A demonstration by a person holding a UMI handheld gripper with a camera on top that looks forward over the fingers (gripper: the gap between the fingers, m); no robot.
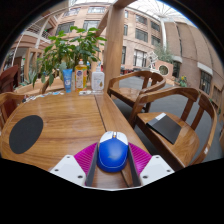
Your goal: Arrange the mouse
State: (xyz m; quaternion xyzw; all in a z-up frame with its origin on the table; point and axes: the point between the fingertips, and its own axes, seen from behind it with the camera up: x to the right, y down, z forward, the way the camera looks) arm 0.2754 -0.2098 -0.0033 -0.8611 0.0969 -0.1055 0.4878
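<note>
A blue mouse [112,152] with a white front sits between my gripper's [112,162] two fingers, its sides touching both magenta pads [86,157]. The gripper is shut on it, over the near right part of the wooden table [65,118]. A dark oval mouse mat [26,133] lies on the table to the left of the fingers, apart from the mouse.
Several bottles [81,78] and a potted plant [66,48] stand at the table's far end. Wooden chairs [178,112] stand to the right of the table, one with a dark flat object [166,127] on its seat. Another chair [138,86] stands farther back.
</note>
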